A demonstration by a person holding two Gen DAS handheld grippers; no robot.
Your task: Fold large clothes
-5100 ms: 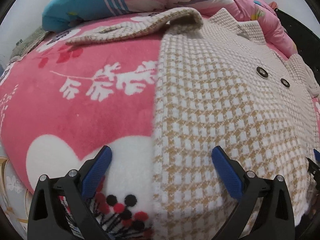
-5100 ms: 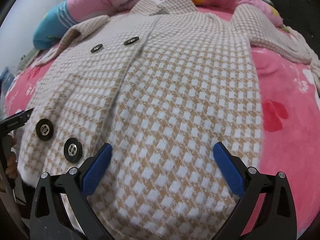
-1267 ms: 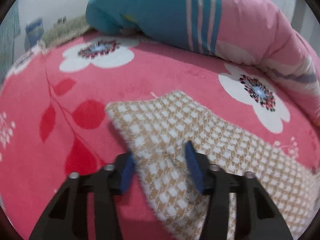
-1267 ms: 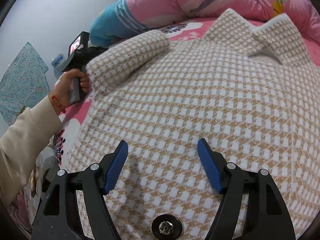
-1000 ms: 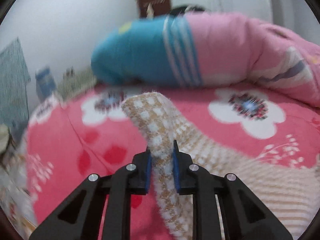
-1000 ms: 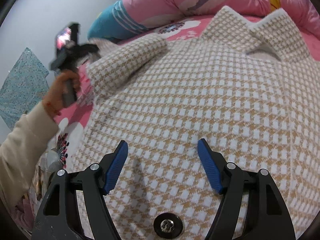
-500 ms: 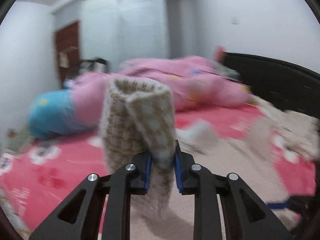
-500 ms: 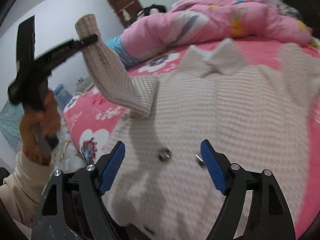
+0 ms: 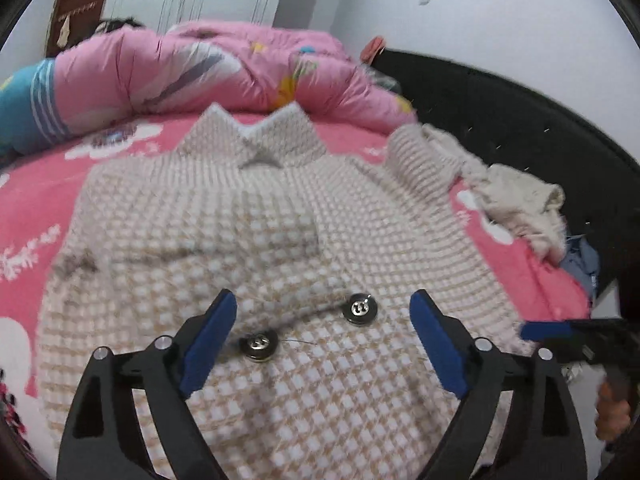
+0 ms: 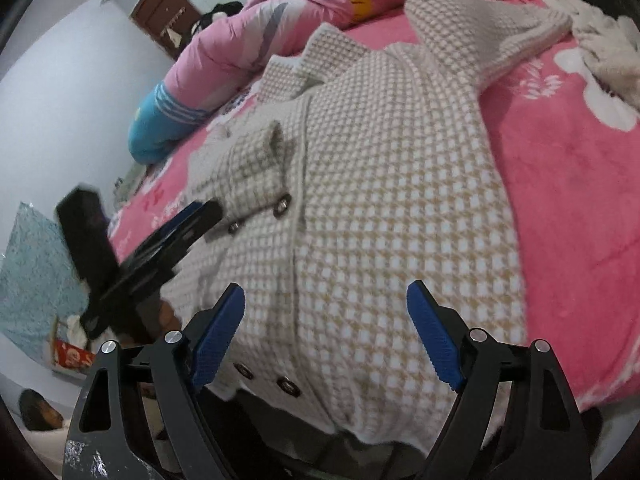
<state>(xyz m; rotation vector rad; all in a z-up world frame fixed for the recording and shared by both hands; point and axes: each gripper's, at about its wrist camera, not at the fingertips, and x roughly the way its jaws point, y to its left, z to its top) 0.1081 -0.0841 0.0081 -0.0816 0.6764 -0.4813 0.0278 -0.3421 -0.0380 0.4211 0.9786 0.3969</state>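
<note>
A beige-and-white houndstooth coat (image 9: 280, 208) lies front up on the pink flowered blanket (image 9: 32, 200). One sleeve (image 9: 192, 248) lies folded across its chest. The other sleeve (image 9: 420, 164) stretches out to the right. My left gripper (image 9: 322, 300) hovers over the chest near two metal buttons (image 9: 362, 309); its jaws are opening and nothing is between them. My right gripper (image 10: 326, 290) stands open above the coat (image 10: 380, 160) near its hem, holding nothing. The right wrist view shows the left gripper (image 10: 192, 216) beside the folded sleeve (image 10: 248, 172).
A pink quilt (image 9: 220, 68) with a blue end (image 9: 20, 112) is bunched along the far side. A cream garment (image 9: 520, 200) lies at the right by the black bed frame (image 9: 500, 120). The blanket's front edge drops off below the hem.
The left gripper carried the sleeve cuff up and across onto the coat's chest, then let it go and opened. The right gripper drew back toward the hem and opened a little wider.
</note>
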